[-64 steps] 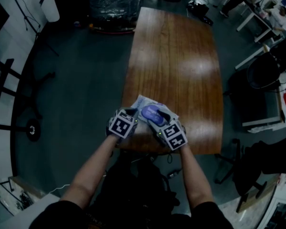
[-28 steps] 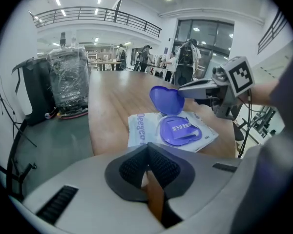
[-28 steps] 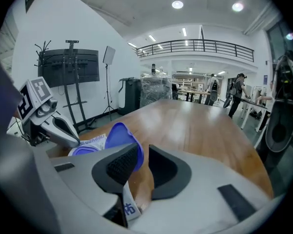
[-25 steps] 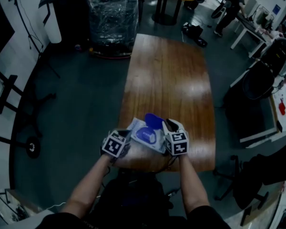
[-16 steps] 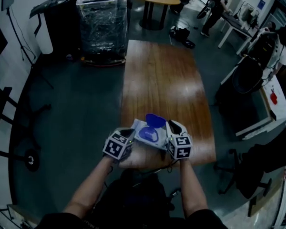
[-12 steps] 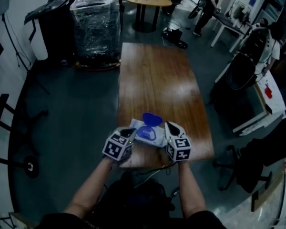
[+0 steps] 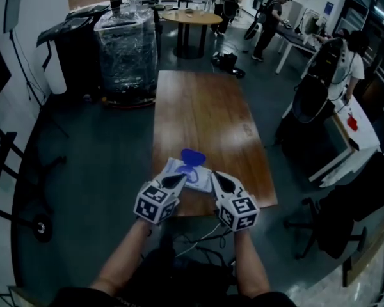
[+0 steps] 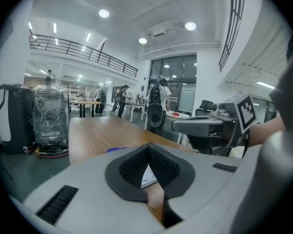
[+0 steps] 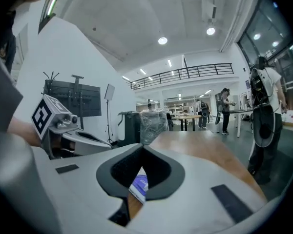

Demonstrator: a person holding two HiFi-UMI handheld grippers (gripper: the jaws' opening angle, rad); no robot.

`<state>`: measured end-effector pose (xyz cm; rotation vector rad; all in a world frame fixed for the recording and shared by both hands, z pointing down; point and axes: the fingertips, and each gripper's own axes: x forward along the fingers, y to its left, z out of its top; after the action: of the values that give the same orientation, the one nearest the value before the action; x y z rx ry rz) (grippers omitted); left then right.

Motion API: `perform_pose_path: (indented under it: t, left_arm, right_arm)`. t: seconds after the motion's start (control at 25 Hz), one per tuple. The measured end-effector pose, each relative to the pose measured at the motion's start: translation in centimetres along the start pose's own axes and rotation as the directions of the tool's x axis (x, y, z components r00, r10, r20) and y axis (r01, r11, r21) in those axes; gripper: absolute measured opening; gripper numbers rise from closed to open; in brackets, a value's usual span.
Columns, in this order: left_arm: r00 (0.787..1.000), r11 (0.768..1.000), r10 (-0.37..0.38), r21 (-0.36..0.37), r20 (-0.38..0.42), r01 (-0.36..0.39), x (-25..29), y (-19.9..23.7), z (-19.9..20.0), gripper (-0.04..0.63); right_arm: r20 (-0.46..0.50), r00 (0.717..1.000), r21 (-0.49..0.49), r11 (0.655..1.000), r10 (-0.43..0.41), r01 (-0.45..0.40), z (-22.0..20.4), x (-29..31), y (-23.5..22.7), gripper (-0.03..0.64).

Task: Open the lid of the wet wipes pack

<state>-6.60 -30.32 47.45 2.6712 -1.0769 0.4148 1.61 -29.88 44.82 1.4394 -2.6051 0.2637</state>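
The pack (image 7: 198, 177) lies at the worktop's (image 7: 205, 107) near edge with its blue lid (image 7: 192, 157) standing up. The left claw (image 7: 177, 180) and right claw (image 7: 217, 178) hover over it, both closed and empty. The opening looks done; the next move is probably only to draw clear.

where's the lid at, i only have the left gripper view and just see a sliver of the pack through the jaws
Observer: From the head view, the blue lid stands flipped up at the far side of the wet wipes pack.
Operator: is the right one gripping anything
Observer: No. In its own view the right gripper has its jaws together at the tips with nothing clamped. The pack only shows beyond them.
Operator: where on the table is the pack
Observer: It lies close to the near edge of the wooden table, between the left gripper and the right one.
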Motion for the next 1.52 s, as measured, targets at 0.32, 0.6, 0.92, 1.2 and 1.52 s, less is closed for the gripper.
perform_pose_path:
  t: [0.32, 0.6, 0.92, 1.2, 1.52]
  left_arm:
    - [0.998, 0.999, 0.024, 0.027, 0.05, -0.026, -2.5, -5.8, 1.7, -0.006]
    - [0.996, 0.999, 0.024, 0.045, 0.09, -0.028, -5.1, -8.8, 2.9, -0.006]
    - [0.991, 0.997, 0.013, 0.071, 0.132, -0.023, -6.9, -11.0, 4.7, -0.006]
    - [0.993, 0.997, 0.013, 0.07, 0.118, -0.021, -6.7, -11.5, 4.2, -0.006]
    - [0.992, 0.996, 0.023, 0.083, 0.124, -0.033, -6.7, -12.1, 4.5, -0.006]
  right_arm:
    - [0.096, 0.995, 0.025, 0.999, 0.035, -0.037, 2.4, -6.6, 1.9, 0.009]
    - [0.133, 0.989, 0.012, 0.998, 0.06, -0.063, 3.4, -9.5, 3.9, 0.009]
    - [0.159, 0.984, -0.019, 0.997, 0.081, -0.079, 4.6, -11.6, 5.6, 0.009]
    - [0.177, 0.981, -0.017, 0.997, 0.073, -0.072, 4.7, -12.1, 5.1, 0.009]
    - [0.188, 0.98, -0.016, 0.998, 0.069, -0.067, 5.0, -12.8, 4.7, 0.009]
